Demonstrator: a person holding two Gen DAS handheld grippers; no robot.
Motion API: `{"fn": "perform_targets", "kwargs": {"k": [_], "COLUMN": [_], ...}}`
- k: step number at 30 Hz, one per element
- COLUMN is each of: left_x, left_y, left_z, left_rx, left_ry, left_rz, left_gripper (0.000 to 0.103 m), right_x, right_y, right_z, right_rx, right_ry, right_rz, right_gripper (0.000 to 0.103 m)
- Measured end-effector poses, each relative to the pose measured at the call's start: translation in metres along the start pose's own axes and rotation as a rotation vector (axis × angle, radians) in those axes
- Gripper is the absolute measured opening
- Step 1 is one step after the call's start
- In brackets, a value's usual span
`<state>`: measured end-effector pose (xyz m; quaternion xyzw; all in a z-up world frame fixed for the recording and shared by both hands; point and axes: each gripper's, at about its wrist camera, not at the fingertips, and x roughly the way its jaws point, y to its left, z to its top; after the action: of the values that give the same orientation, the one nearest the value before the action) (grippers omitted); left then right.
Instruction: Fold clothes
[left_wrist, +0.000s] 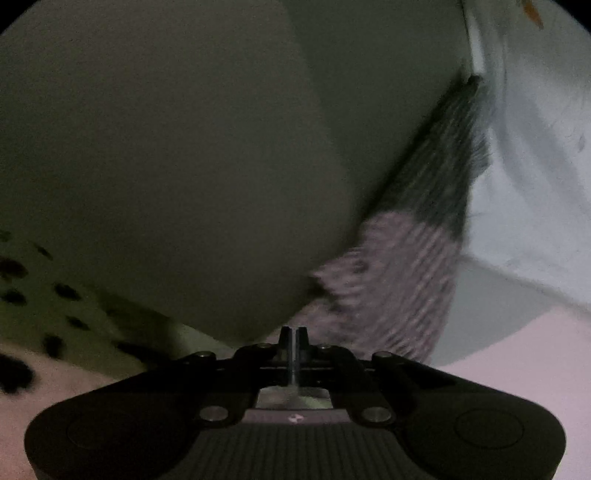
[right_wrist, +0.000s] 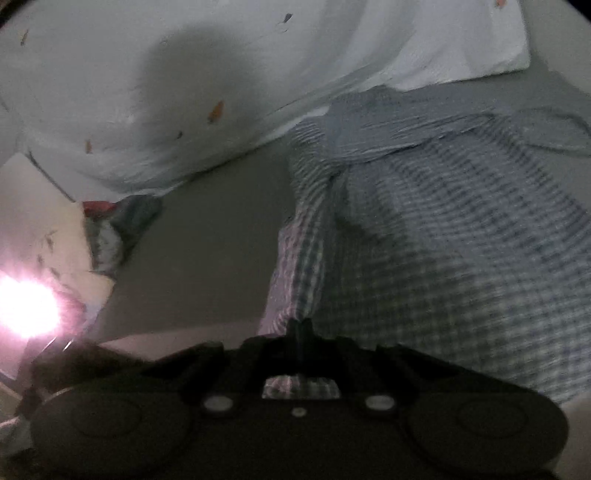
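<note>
Both tongs were shut. The right gripper (right_wrist: 300, 325) pinched the checked shirt (right_wrist: 461, 236), which spread toward 2 o'clock over the grey sheet (right_wrist: 207, 251). The left gripper (left_wrist: 293, 334) was closed; can't tell if it held fabric.

My left gripper (left_wrist: 293, 334) shut at grey sheet (left_wrist: 166, 166) edge; blurred checked shirt (left_wrist: 406, 273) just right; white bedding (left_wrist: 535, 147) beyond.

shirt (right_wrist: 443, 221) on bed sheet (right_wrist: 207, 236); pillow (right_wrist: 184, 92) behind | clothes heap (right_wrist: 122, 225) left
</note>
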<state>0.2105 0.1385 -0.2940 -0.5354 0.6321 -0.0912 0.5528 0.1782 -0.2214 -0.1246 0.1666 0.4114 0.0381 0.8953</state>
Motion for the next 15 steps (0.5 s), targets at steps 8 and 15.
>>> {"fn": "perform_targets", "kwargs": {"k": [8, 15], "left_x": [-0.009, -0.034], "left_y": [-0.023, -0.032], "left_z": [0.002, 0.01], "left_rx": [0.244, 0.347], "left_ry": [-0.058, -0.179], "left_rz": [0.105, 0.135], "left_gripper": [0.004, 0.011], "right_x": [0.013, 0.068], "right_y": [0.071, 0.141], "right_z": [-0.044, -0.086], "right_rx": [-0.583, -1.186], "right_ry": [-0.036, 0.039], "right_rz": [-0.223, -0.224], "right_gripper": [0.04, 0.041]}}
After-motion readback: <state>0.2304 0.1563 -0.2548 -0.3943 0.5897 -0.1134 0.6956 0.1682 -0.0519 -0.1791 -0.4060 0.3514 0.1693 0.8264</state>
